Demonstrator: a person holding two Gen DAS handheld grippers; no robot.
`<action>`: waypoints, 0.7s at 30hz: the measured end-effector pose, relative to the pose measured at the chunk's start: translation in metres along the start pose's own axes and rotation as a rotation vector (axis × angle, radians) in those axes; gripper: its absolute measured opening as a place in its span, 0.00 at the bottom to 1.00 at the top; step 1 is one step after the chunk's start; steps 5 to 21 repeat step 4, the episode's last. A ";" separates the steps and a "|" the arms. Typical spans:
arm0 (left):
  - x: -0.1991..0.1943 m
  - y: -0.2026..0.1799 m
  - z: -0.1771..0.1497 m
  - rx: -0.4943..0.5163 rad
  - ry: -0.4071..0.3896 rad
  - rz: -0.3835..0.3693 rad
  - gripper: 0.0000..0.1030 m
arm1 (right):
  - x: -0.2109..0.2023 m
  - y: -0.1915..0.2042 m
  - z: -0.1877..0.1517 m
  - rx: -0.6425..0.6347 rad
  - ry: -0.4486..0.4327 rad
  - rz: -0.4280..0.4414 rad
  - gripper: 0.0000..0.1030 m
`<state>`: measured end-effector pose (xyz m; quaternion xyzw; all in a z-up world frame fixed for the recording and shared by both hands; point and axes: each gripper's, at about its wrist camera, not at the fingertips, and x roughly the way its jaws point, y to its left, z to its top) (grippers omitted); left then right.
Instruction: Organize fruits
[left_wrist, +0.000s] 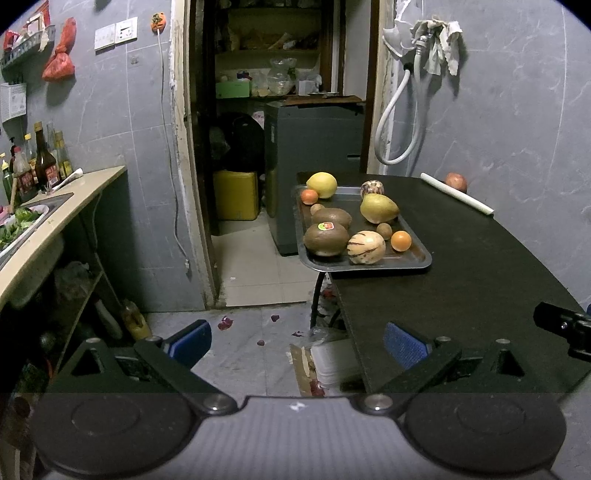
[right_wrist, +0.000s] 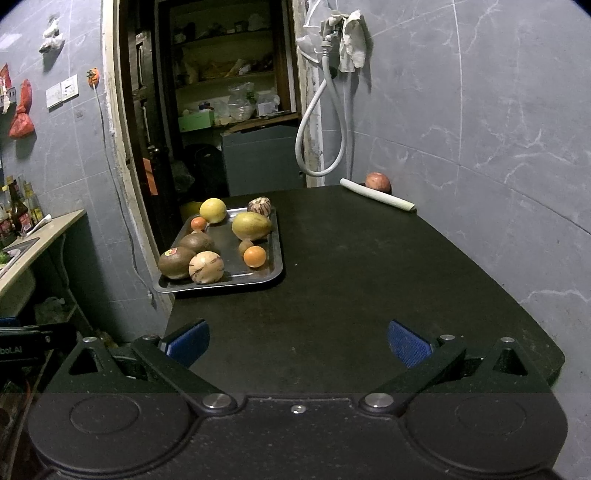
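Note:
A metal tray (left_wrist: 413, 263) (right_wrist: 275, 275) sits on the left edge of a black table (left_wrist: 480, 266) (right_wrist: 369, 266) and overhangs it. The tray holds several fruits: two brown ones (left_wrist: 325, 239) (right_wrist: 176, 262), striped melons (left_wrist: 366, 247) (right_wrist: 206, 267), a yellow mango (left_wrist: 378, 208) (right_wrist: 251, 225), a yellow citrus (left_wrist: 321, 185) (right_wrist: 213, 210) and oranges (left_wrist: 401, 240) (right_wrist: 254, 256). A red fruit (left_wrist: 455, 182) (right_wrist: 378, 182) lies apart at the table's far right by the wall. My left gripper (left_wrist: 297, 345) is open and empty over the floor beside the table. My right gripper (right_wrist: 298, 341) is open and empty above the table's near end.
A white roll (left_wrist: 456, 193) (right_wrist: 376, 195) lies in front of the red fruit. A counter with a sink (left_wrist: 48, 221) and bottles (left_wrist: 46, 162) stands at left. A doorway with shelves and a grey bin (left_wrist: 314, 147) lies behind. A hose (left_wrist: 397, 122) hangs on the wall.

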<state>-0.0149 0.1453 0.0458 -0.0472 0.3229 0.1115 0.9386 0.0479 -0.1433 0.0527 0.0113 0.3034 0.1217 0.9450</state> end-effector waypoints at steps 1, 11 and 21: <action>0.000 0.000 0.000 0.000 0.001 0.001 0.99 | -0.001 0.000 0.000 0.000 0.001 0.001 1.00; -0.002 -0.001 -0.001 -0.002 0.004 0.002 0.99 | -0.001 0.000 0.001 0.000 0.002 0.002 1.00; -0.002 -0.001 -0.001 -0.002 0.004 0.002 0.99 | -0.001 0.000 0.001 0.000 0.002 0.002 1.00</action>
